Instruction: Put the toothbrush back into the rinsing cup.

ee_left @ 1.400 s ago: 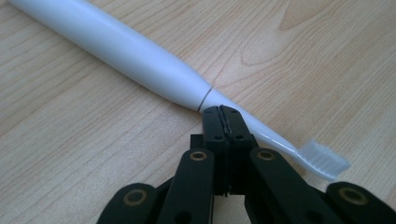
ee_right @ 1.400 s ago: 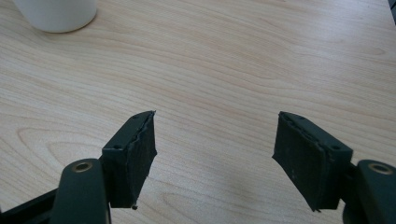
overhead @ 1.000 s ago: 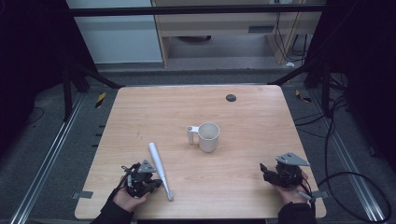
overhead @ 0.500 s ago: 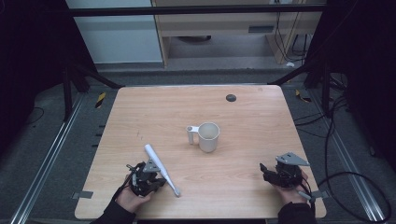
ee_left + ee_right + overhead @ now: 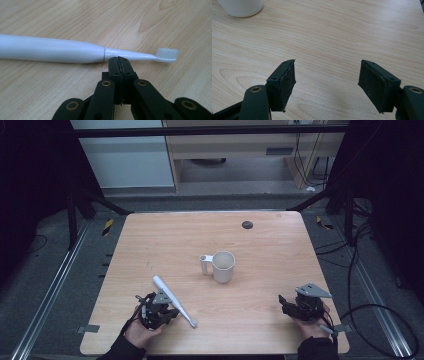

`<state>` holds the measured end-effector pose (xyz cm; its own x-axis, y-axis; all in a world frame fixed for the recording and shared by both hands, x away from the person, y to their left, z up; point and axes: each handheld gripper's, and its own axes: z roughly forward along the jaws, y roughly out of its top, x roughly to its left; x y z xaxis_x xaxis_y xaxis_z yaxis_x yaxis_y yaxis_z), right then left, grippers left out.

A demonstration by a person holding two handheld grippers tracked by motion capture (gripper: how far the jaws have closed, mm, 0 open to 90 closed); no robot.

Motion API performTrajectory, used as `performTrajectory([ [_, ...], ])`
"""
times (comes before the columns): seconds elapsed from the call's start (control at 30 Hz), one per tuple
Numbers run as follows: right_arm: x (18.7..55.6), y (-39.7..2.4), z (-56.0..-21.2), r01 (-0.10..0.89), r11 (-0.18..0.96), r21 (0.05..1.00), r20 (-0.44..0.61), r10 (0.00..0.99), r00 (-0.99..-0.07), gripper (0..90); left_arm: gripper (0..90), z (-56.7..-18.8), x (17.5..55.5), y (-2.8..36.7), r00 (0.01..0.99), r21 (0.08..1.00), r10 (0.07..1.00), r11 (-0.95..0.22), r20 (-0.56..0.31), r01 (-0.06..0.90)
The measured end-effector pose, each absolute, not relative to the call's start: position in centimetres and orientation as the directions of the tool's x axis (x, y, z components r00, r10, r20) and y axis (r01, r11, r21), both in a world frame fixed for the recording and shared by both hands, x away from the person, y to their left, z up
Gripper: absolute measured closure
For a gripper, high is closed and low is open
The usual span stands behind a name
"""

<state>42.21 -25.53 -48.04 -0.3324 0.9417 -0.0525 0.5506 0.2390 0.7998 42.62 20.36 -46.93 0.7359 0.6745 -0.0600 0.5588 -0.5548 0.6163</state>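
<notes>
A white electric toothbrush [image 5: 172,300] lies flat on the wooden table [image 5: 150,245] near the front left, bristle head toward the front right. My left gripper [image 5: 169,312] sits against it, held by a hand. In the left gripper view the jaws are pressed together with nothing between them, and the left gripper [image 5: 118,60] has its tip at the thin neck of the toothbrush [image 5: 62,50]. A white mug [image 5: 222,266] stands upright mid-table. My right gripper [image 5: 286,303] rests at the front right, and the right gripper [image 5: 327,75] is wide open over bare wood.
A small dark round spot [image 5: 247,224] marks the far side of the table. The base of the mug [image 5: 240,7] shows at the top left of the right gripper view. Metal frame rails and cables run along the floor on both sides.
The toothbrush has turned a little, its head end swinging to the right. My left gripper has shifted slightly right with it. The right gripper has stayed still.
</notes>
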Motion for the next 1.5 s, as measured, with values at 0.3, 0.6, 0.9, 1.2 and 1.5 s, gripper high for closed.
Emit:
performTrajectory([
  [0.3,42.6,-25.4,-48.2,0.556,0.235,0.798,-0.046,0.942,-0.332,29.1,89.4,-44.4,45.6,23.0,0.66,0.674,0.751,-0.487,-0.002,0.555],
  [0.6,42.8,-25.1,-48.3,0.554,0.241,0.797,-0.05,0.94,-0.338,29.3,89.5,-43.8,49.5,24.6,0.59,0.694,0.807,-0.442,0.031,0.568],
  [0.9,43.1,-24.8,-48.4,0.554,0.253,0.793,-0.052,0.934,-0.353,30.2,89.5,-44.7,52.1,24.6,0.596,0.68,0.802,-0.464,0.049,0.568],
  [1.2,43.0,-24.9,-48.4,0.55,0.256,0.795,-0.055,0.934,-0.354,30.3,89.5,-45.9,52.4,24.1,0.613,0.64,0.788,-0.503,0.062,0.582],
  [1.5,42.9,-25.0,-48.4,0.555,0.252,0.793,-0.052,0.935,-0.35,30.4,89.5,-46.4,52.6,24.2,0.619,0.623,0.783,-0.513,0.058,0.59],
])
